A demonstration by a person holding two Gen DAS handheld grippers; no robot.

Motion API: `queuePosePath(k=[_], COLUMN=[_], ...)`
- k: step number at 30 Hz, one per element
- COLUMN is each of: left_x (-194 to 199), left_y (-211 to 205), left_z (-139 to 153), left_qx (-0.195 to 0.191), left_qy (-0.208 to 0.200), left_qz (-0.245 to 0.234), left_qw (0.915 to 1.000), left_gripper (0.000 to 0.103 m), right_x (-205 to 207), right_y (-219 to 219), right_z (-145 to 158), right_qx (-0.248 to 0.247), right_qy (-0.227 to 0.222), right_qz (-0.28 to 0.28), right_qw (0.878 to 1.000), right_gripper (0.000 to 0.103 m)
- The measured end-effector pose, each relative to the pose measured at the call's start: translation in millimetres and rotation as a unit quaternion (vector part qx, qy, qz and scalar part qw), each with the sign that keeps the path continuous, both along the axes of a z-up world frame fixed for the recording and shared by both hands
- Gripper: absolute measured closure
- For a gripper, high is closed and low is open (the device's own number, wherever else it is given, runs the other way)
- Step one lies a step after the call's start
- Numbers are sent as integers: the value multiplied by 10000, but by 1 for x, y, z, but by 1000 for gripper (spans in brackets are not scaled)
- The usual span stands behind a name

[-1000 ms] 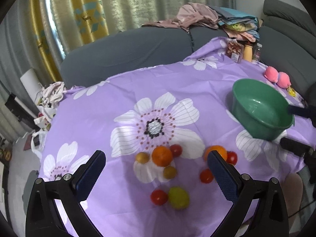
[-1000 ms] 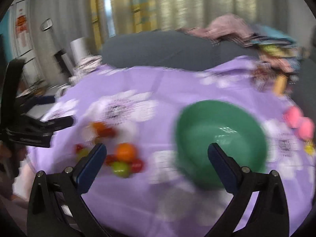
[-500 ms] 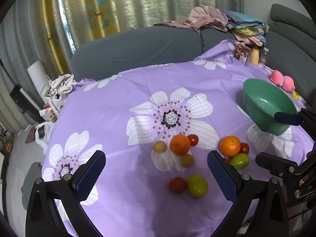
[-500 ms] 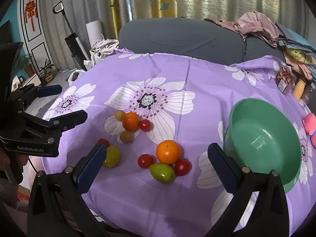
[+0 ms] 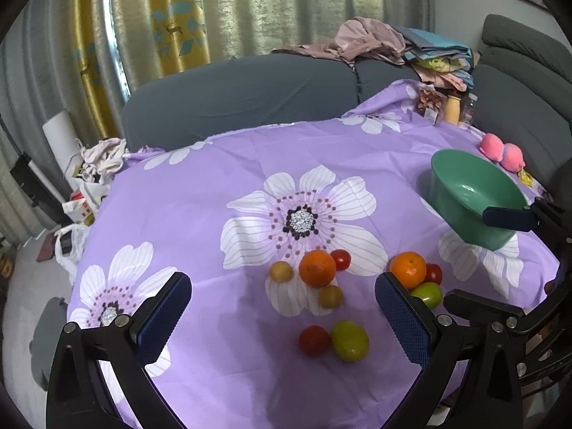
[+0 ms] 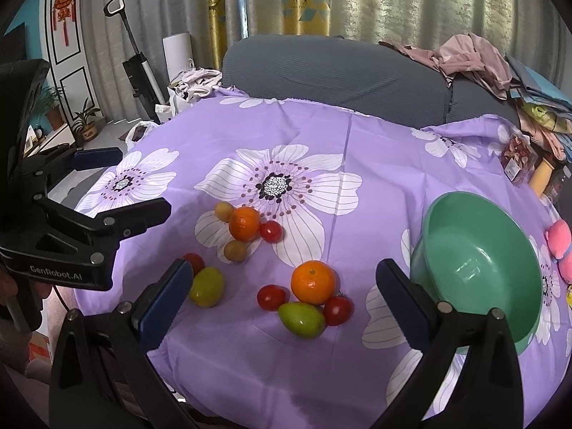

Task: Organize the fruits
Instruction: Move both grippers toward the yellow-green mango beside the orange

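Observation:
Several fruits lie on a purple flowered tablecloth (image 5: 214,186). One orange (image 5: 317,268) sits with a red tomato (image 5: 340,259) and two small yellow-brown fruits. A second orange (image 6: 313,282) sits with tomatoes and a green fruit (image 6: 302,319). A yellow-green fruit (image 5: 349,340) and a tomato (image 5: 314,339) lie nearer. An empty green bowl (image 6: 479,268) stands to the right, also in the left wrist view (image 5: 472,196). My left gripper (image 5: 282,312) is open and empty above the near fruits. My right gripper (image 6: 282,302) is open and empty above the second orange's group.
A grey sofa (image 5: 250,100) with piled clothes (image 5: 375,41) runs behind the table. Pink plush toys (image 5: 500,148), a snack packet (image 6: 516,159) and a bottle sit at the far right. Bags lie on the floor at the left. The table's near edge is below both grippers.
Both grippers drew back and steadied, so more of the table shows. The right wrist view turned left from the bowl toward the fruits. Nothing was grasped.

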State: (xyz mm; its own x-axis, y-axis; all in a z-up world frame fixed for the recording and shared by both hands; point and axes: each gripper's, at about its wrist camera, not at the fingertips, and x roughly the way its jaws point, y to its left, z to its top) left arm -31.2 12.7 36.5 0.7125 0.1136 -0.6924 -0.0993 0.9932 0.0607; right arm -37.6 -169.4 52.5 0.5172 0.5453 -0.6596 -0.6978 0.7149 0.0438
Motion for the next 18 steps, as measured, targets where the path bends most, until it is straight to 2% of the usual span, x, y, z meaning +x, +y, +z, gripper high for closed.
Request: queuePosePath(k=[4,7,11,13,18], left_x=[1,2,4,5,5], left_y=[0,1,13,23,35], left_z=[-1,-4,-9,-12,-22], left_qx=[-32,-240,-892,-1339,-1867], left_qy=[20,79,176,220,363], left_qz=[-26,-111,-224,-269,-238], left_qw=[10000,9996,9956,9904,9815], left_gripper=[1,1,1,1,1], right_x=[-1,-1,1,2,6], right_y=[0,0,0,-2,-6], right_z=[-1,-2,-5,-8,-18], right_qx=[-1,-9,-35,-20,8], right_qy=[-1,27,93,148,360], right_qz=[12,-2,-41,-46,-58], right_qw=[10000,10000,9999,9999,9993], right_gripper=[0,0,0,0,0])
